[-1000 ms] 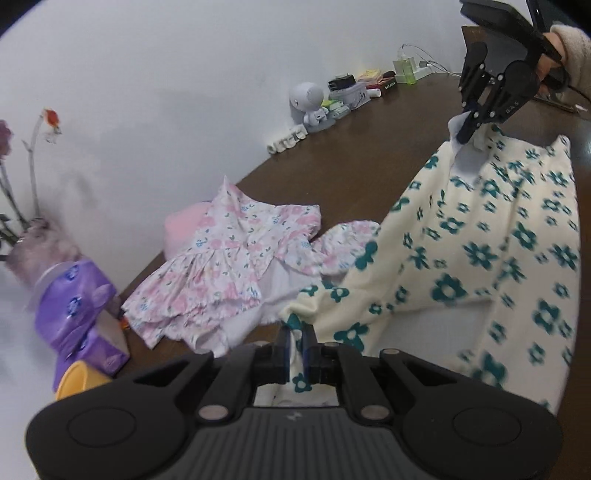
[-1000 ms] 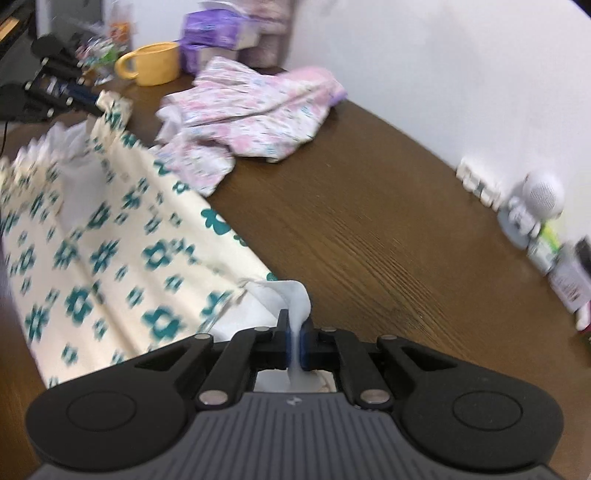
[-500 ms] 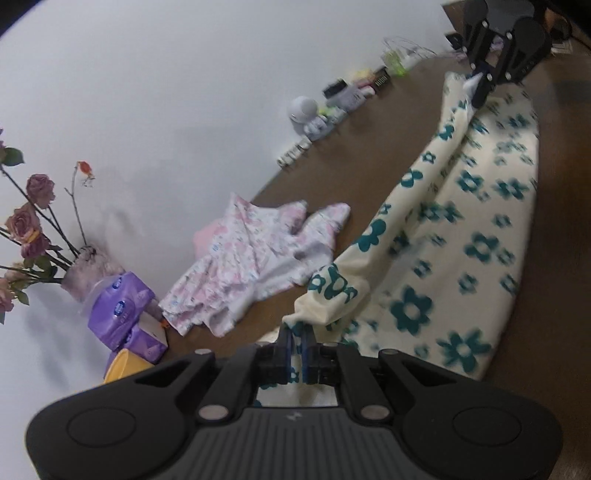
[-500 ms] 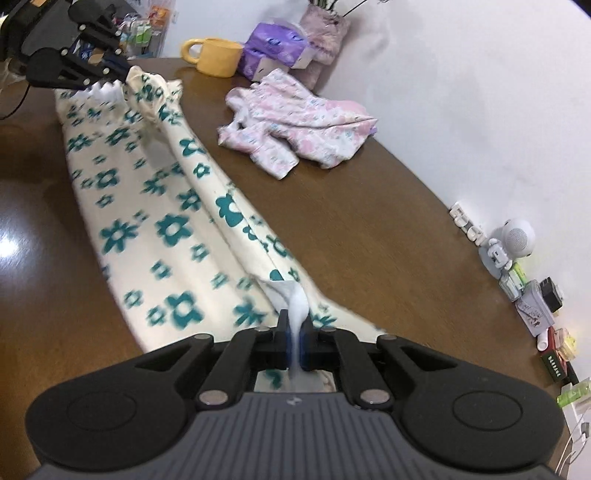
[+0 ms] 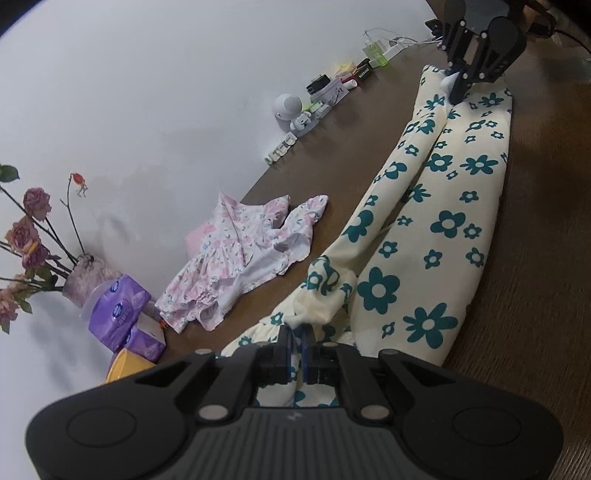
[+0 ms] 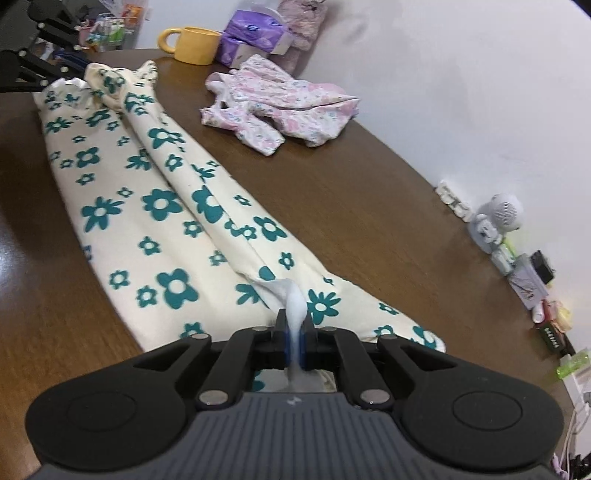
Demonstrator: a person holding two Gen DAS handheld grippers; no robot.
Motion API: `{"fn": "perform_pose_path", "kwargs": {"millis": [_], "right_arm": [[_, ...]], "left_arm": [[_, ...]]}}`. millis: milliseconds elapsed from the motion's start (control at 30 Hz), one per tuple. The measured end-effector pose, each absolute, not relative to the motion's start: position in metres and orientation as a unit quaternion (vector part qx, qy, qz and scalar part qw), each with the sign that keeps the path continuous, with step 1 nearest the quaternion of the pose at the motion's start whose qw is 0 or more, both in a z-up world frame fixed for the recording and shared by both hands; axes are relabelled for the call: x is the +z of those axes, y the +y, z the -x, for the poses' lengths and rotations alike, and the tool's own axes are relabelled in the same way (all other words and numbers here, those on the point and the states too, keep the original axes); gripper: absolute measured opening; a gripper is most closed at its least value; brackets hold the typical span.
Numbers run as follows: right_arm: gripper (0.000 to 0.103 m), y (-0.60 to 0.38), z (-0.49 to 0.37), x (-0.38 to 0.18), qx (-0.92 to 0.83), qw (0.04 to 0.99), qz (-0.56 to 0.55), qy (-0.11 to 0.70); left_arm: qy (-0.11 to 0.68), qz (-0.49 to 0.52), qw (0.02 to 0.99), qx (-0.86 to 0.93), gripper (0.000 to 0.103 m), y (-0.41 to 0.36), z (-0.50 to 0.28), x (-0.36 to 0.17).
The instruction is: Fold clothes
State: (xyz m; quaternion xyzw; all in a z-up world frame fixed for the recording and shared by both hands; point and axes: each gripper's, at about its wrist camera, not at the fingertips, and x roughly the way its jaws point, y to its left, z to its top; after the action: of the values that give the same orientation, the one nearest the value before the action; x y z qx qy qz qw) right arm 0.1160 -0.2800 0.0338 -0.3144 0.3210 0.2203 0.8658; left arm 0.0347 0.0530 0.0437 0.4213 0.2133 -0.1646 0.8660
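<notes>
A cream garment with teal flowers lies stretched in a long folded strip on the brown table. My left gripper is shut on one end of it, at the frilled edge. My right gripper is shut on the other end, with white lining pinched between its pads. Each gripper shows in the other's view: the right gripper at the garment's far end, the left gripper at the top left. A pink floral dress lies crumpled beside the strip.
Near the wall stand purple tissue packs, a yellow mug, a vase of dried roses, a small white robot figure and several small boxes. A person's hand holds the right gripper.
The garment came down from hanging between the grippers to lying flat as a narrow strip on the table. Both grippers sank with it and kept their grip.
</notes>
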Motion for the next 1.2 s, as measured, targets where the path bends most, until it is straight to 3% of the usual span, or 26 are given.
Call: {"fn": "perform_pose_path", "kwargs": {"millis": [633, 667, 800, 967, 1200], "right_arm": [[0.011, -0.286, -0.116, 0.029, 0.205, 0.876, 0.267, 0.345], [0.013, -0.289, -0.115, 0.032, 0.209, 0.878, 0.255, 0.347], [0.041, -0.305, -0.113, 0.053, 0.225, 0.891, 0.181, 0.35], [0.044, -0.324, -0.121, 0.082, 0.237, 0.91, 0.077, 0.33], [0.044, -0.311, -0.15, 0.066, 0.158, 0.917, 0.12, 0.345]], "left_arm": [[0.236, -0.417, 0.858, -0.183, 0.004, 0.051, -0.022, 0.039], [0.243, -0.41, 0.86, -0.184, 0.006, 0.053, -0.022, 0.04], [0.261, -0.37, 0.871, -0.19, 0.012, 0.064, -0.022, 0.05], [0.27, -0.292, 0.894, -0.208, 0.03, 0.079, -0.026, 0.073], [0.254, -0.237, 0.907, -0.239, 0.047, 0.077, -0.038, 0.091]]}}
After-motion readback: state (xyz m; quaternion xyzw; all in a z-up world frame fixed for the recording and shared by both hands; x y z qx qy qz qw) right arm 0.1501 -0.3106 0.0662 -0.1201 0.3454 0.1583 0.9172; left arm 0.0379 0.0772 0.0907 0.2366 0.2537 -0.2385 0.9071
